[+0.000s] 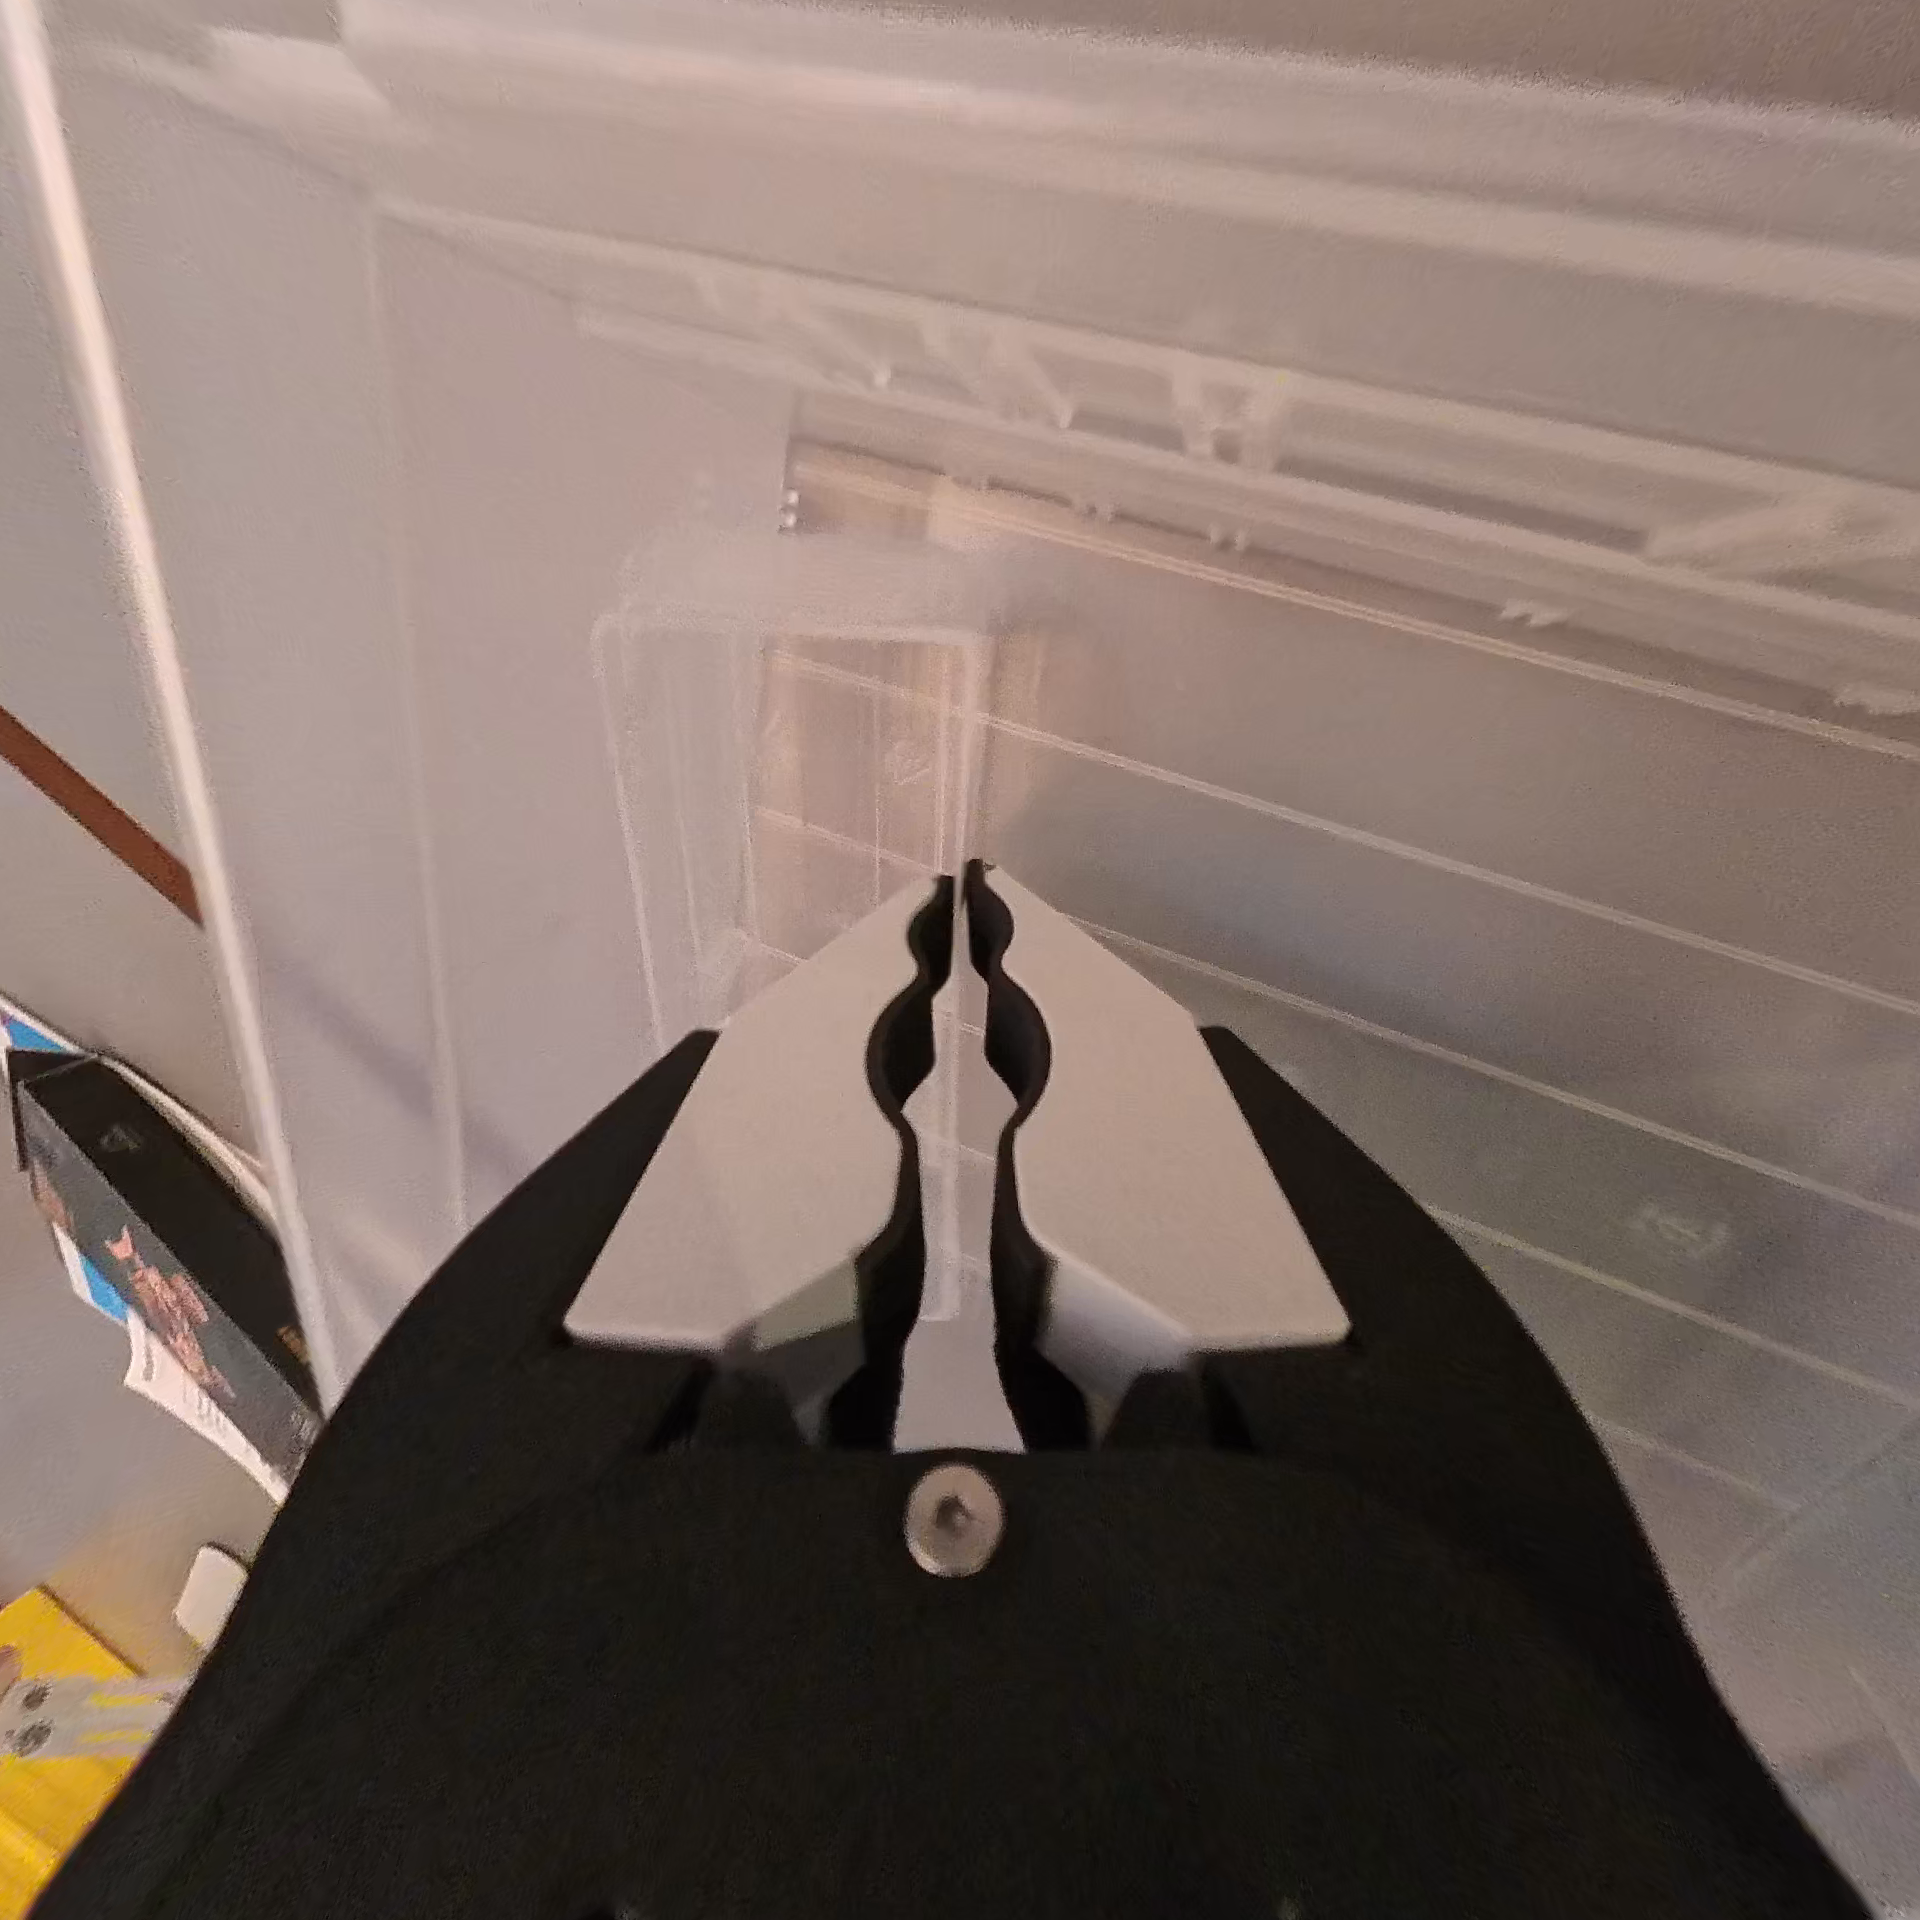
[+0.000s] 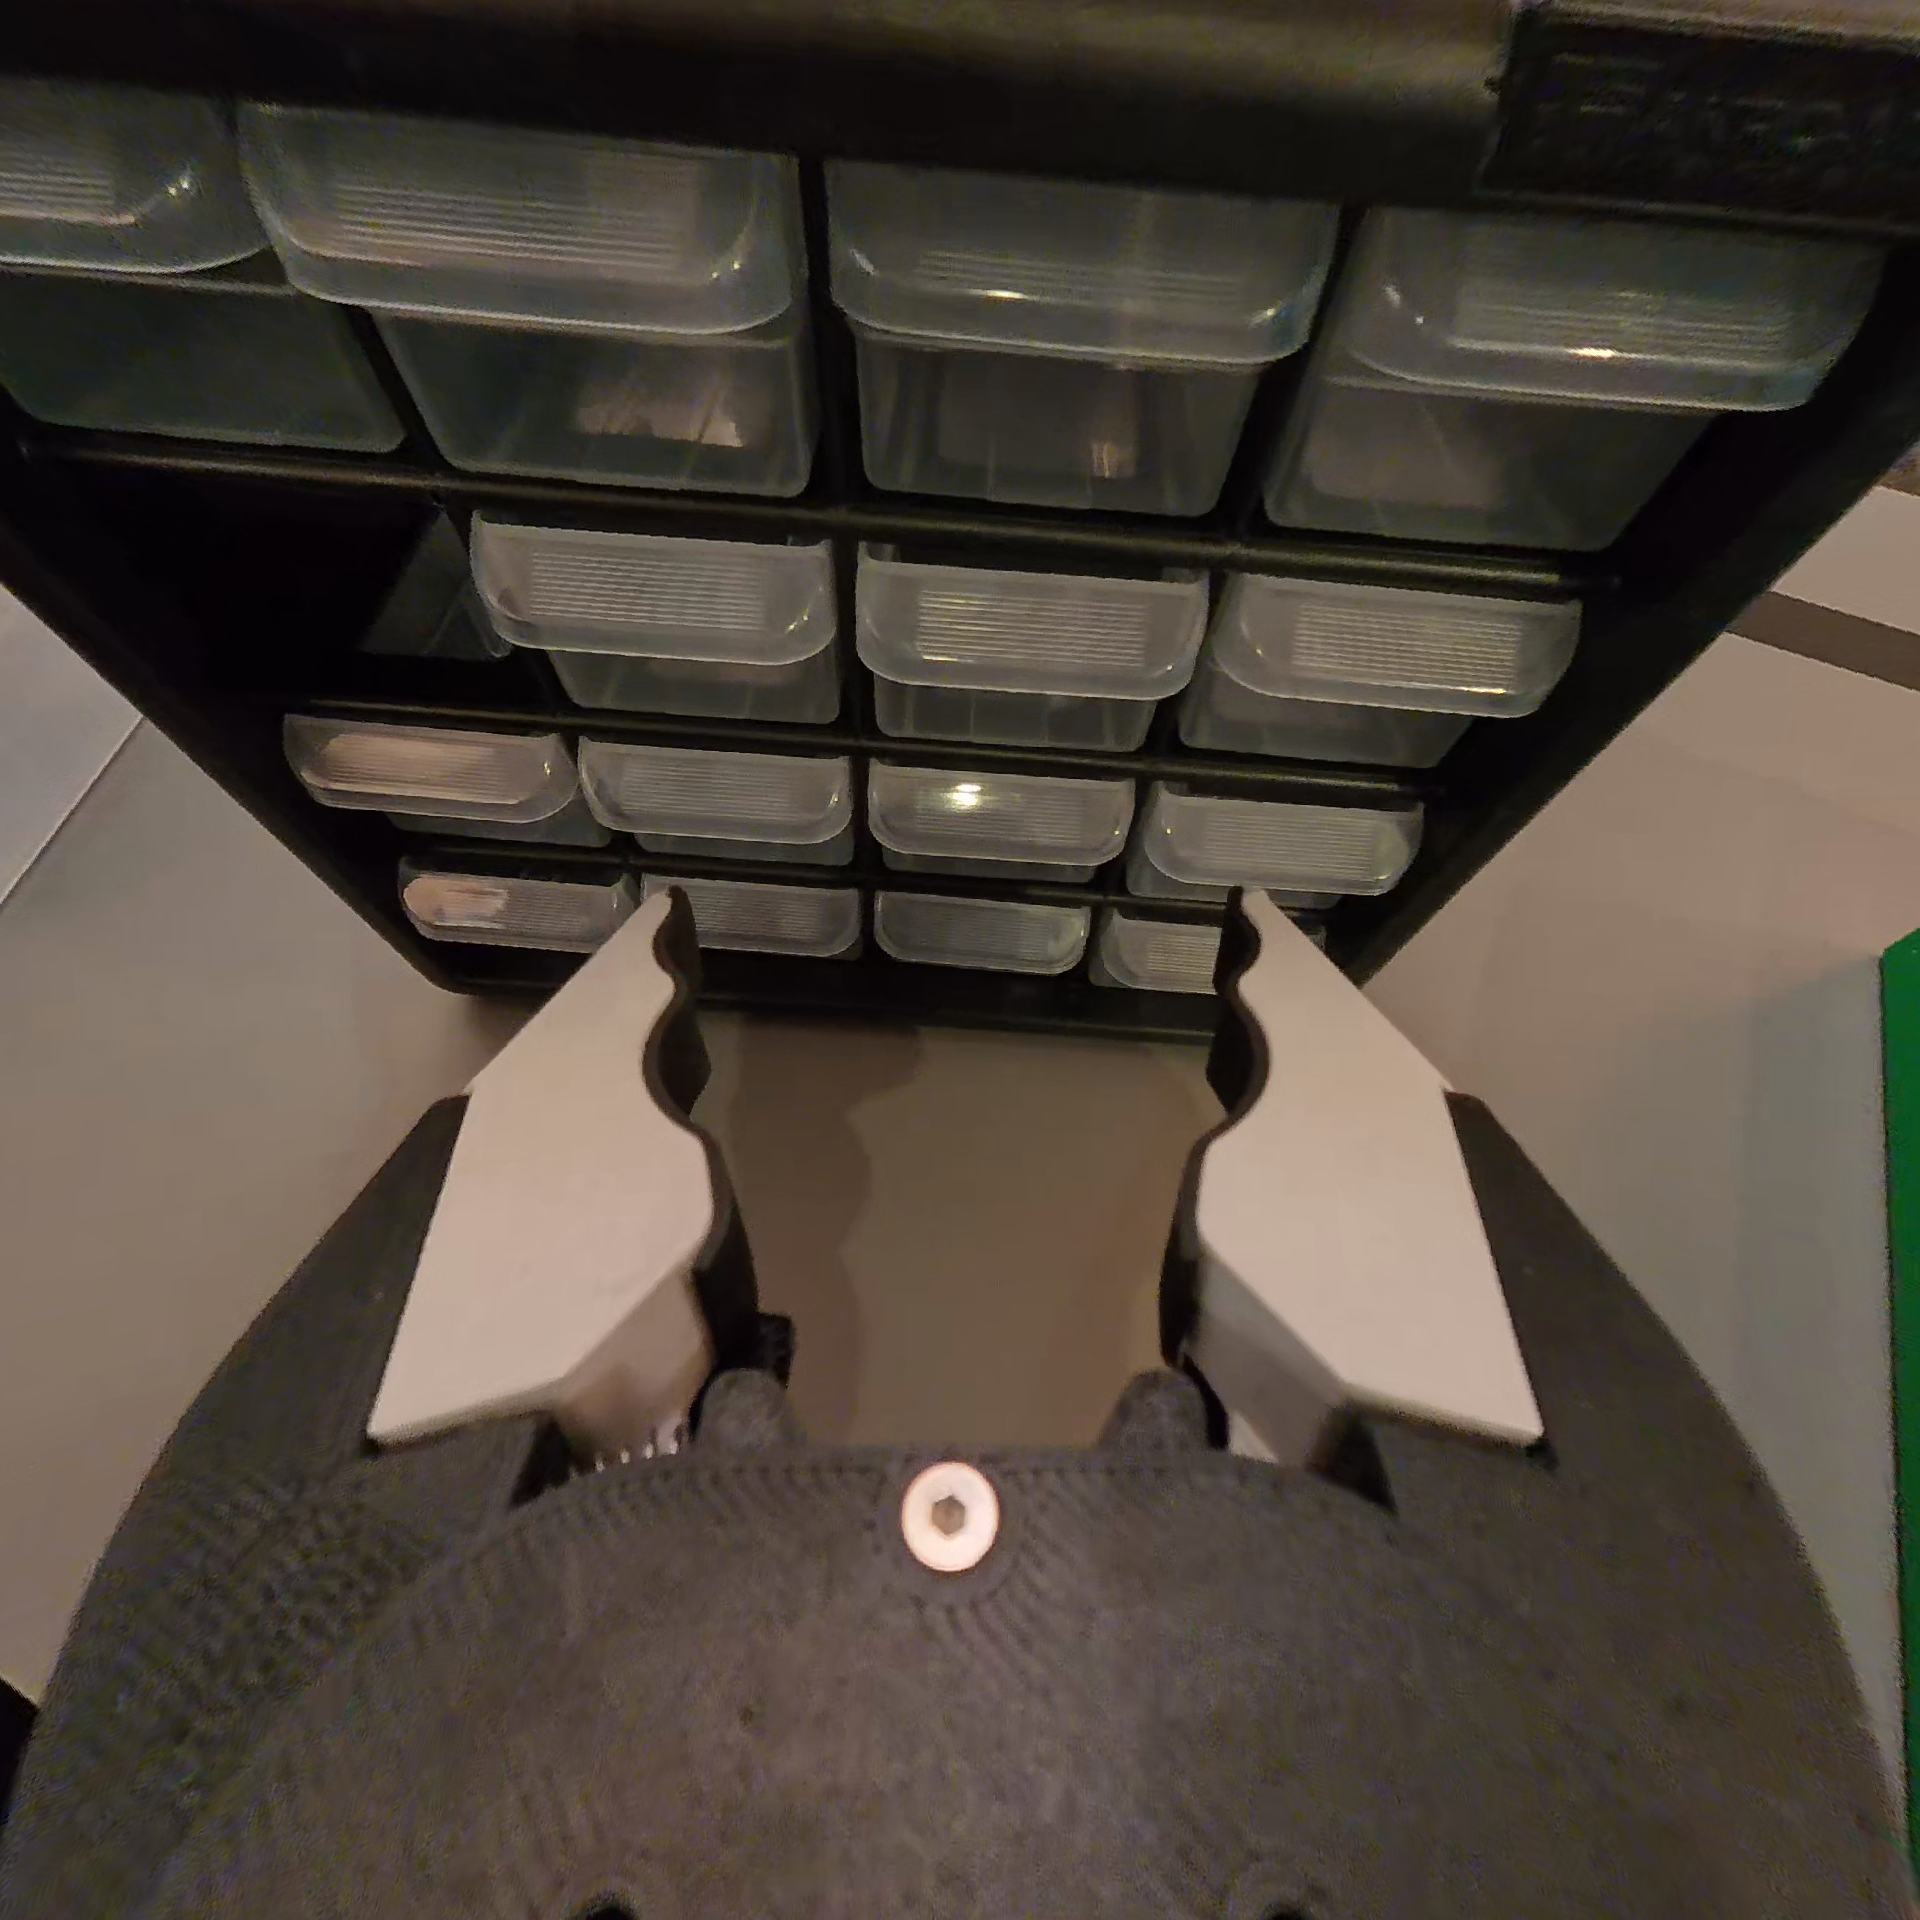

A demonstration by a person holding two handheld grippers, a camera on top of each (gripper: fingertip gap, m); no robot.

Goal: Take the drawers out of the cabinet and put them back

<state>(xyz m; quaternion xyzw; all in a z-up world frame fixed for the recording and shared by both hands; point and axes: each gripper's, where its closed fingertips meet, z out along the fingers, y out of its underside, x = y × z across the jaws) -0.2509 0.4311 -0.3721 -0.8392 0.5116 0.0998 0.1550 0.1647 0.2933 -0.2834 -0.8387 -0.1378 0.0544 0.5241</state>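
Note:
My left gripper (image 1: 958, 883) is shut on a thin wall of a clear plastic drawer (image 1: 1351, 831), which it holds up close to the camera. The drawer's ribbed side fills the right of the left wrist view. In the right wrist view the black cabinet (image 2: 727, 62) stands on a grey table (image 2: 208, 1039), with several rows of clear drawers (image 2: 1039, 644). One slot (image 2: 260, 582) at the left of the second row is empty. My right gripper (image 2: 958, 914) is open and empty, just in front of the cabinet's bottom row.
In the left wrist view a white upright bar (image 1: 135, 582) runs down the left side, with a dark box (image 1: 156, 1226) and a yellow thing (image 1: 62, 1714) below it. A green object (image 2: 1901, 1247) lies at the right edge of the table.

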